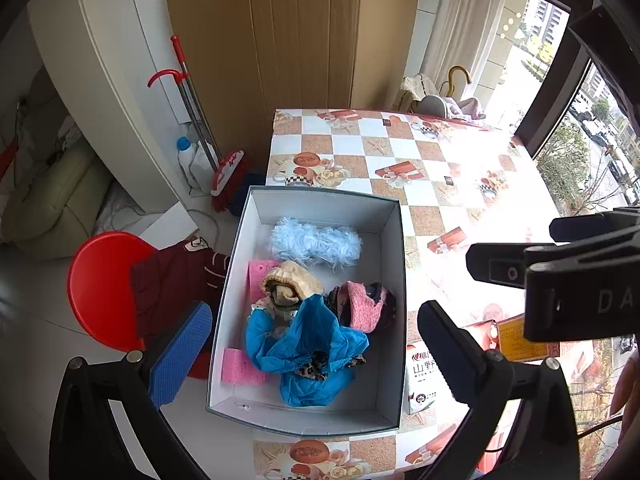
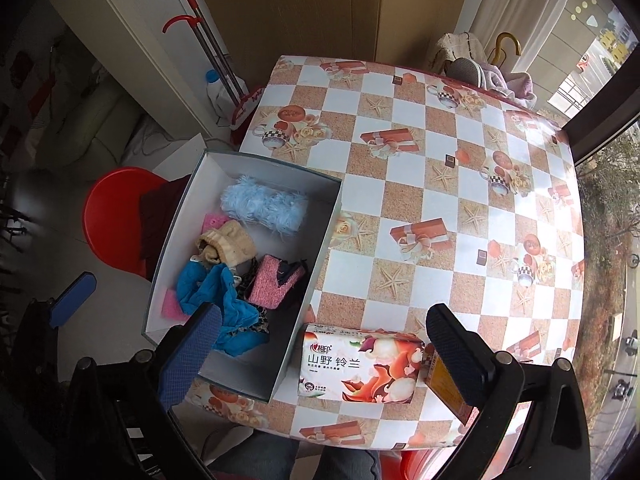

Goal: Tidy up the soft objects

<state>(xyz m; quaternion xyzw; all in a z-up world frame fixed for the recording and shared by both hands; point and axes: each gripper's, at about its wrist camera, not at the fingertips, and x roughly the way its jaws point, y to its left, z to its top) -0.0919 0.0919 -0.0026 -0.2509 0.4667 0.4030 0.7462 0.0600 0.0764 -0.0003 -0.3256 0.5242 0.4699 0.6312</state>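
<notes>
The left gripper hangs with its jaws spread wide above an open white box that sits at the left edge of the checkered table. Inside lie a fluffy pale-blue roll toward the far end, a beige knit bundle, a pink sock, crumpled blue cloth and pink sponges. Just right of the box lies a tissue pack, with the right gripper above the table's right side.

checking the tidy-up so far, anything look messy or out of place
Inside the white box, the blue cloth lies crumpled over other pieces rather than folded. The tissue pack sits outside the box on the table. Nothing looks spilled or damaged.
</notes>
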